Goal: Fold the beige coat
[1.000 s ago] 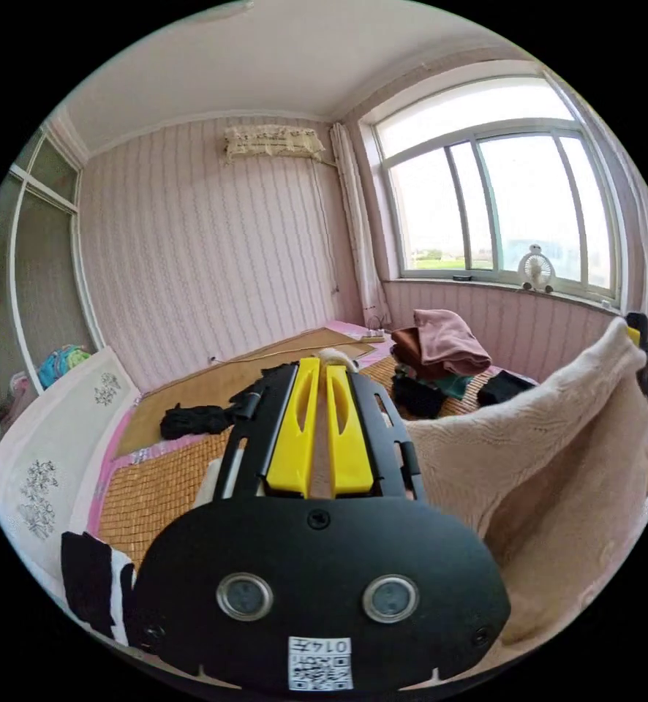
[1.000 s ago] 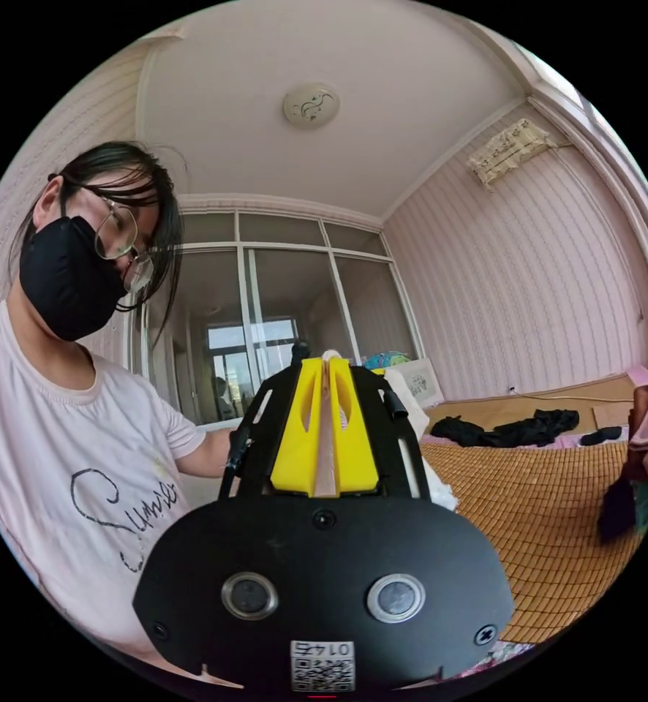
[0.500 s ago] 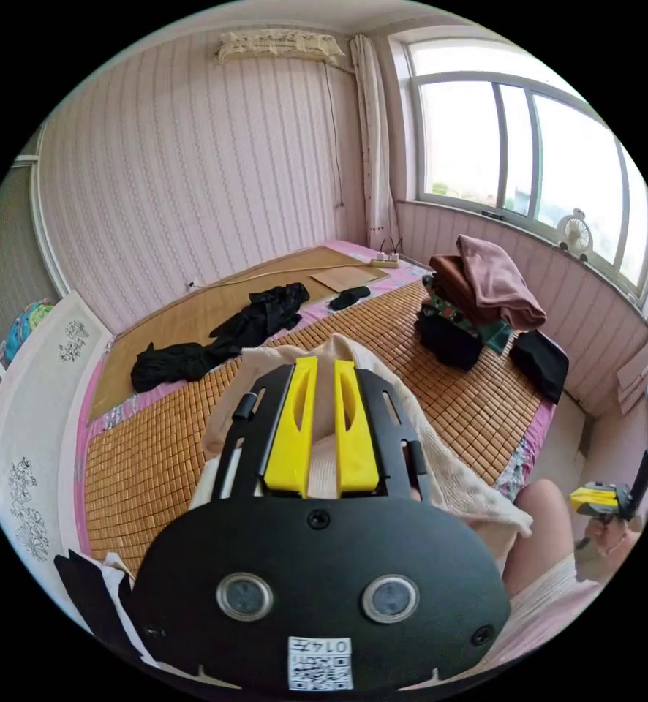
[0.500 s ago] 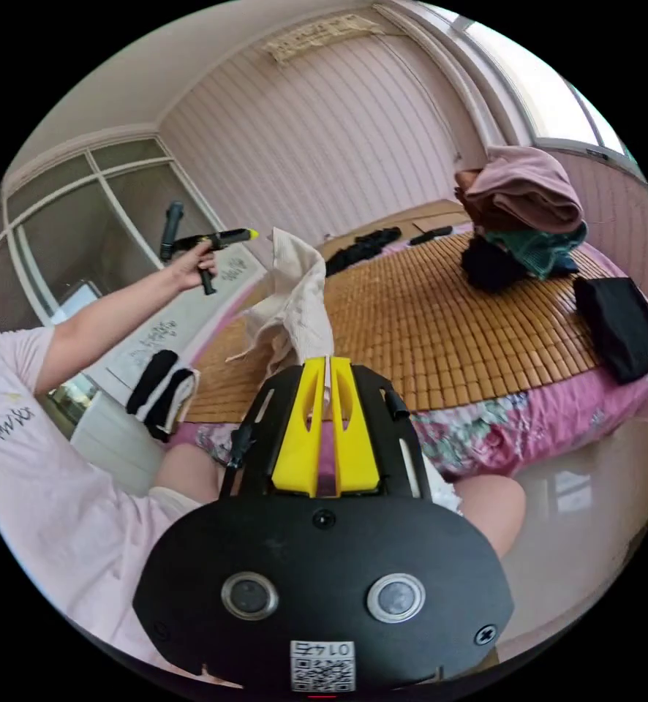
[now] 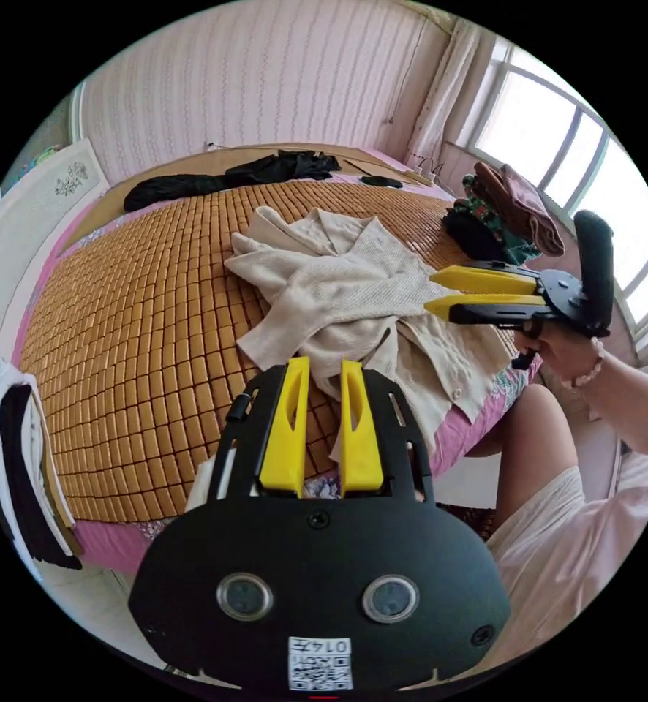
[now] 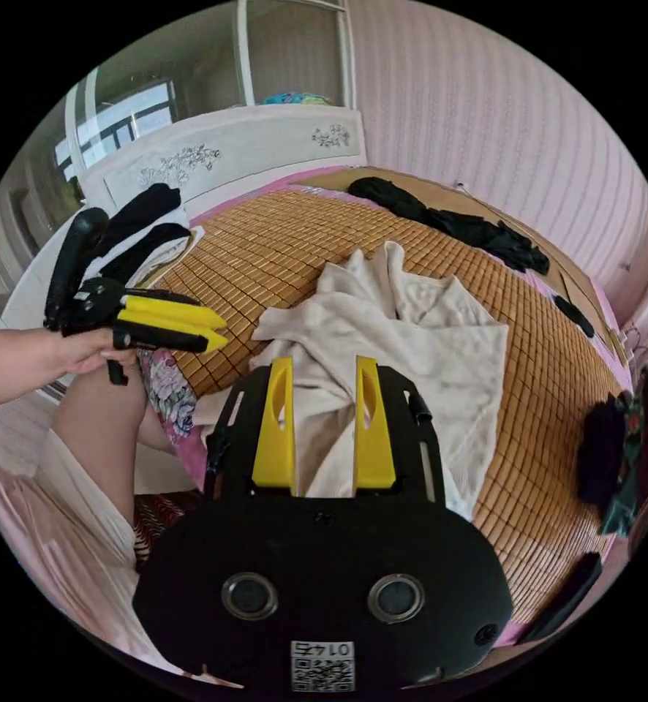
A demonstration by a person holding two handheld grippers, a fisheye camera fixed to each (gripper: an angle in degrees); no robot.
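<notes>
On the bamboo mat (image 5: 141, 307) covering the bed we see the beige coat (image 5: 346, 292) lying crumpled near the mat's near edge, one flap hanging over the side. Our left gripper (image 5: 322, 365) hovers just short of it, its yellow jaws parted and holding nothing. At about three o'clock in the left gripper view our right gripper (image 5: 435, 291) floats above the coat, jaws likewise spread and empty. Toward twelve o'clock a black garment (image 5: 229, 175) sprawls at the mat's far edge, and around two o'clock a pile of folded clothes (image 5: 503, 212) sits by the window (image 5: 594, 183).
</notes>
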